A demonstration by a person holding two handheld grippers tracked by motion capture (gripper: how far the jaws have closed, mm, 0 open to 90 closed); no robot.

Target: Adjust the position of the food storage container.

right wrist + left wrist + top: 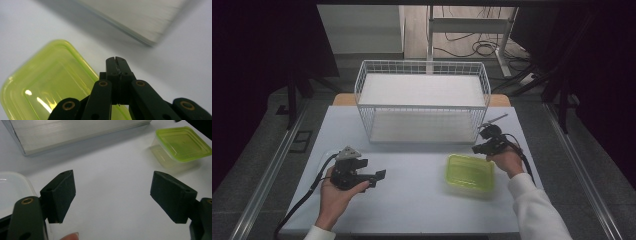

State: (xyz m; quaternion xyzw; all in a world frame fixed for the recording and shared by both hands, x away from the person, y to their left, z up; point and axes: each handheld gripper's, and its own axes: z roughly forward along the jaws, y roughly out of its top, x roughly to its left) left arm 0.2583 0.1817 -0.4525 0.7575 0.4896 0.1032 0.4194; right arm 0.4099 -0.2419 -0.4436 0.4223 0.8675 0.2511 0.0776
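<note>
High view: the right gripper (479, 148) sits at the far right corner of the green-lidded container (470, 172), tips just beside that corner; whether they touch the lid cannot be told from here. Right gripper view: the jaws are pressed together with nothing between them, and the green lid (47, 82) spreads below and to their left, while the pale base of the wire basket (140, 17) lies ahead and to the right. The left gripper (374, 177) rests low on the white table (412, 210), held by the person's left hand (334, 197), well apart from the container. Left gripper view: jaws spread wide, empty, bare table between the pads (61, 195); the container (181, 145) stands ahead and off to the right, lid seated on the clear tub; a white tray edge (12, 190) shows beside the left-hand jaw, and the basket's base (75, 132) runs across farther ahead. Judgement on progress: early stage. The container is unheld, lid on, resting on the table in front of the wire basket (422, 100), which looks empty apart from its white liner. No grasp made yet by either gripper. Likely left to do: open the right jaws or bring in the left gripper, take hold of the container, then lift or move it, perhaps toward the basket, though the goal is only a guess
</note>
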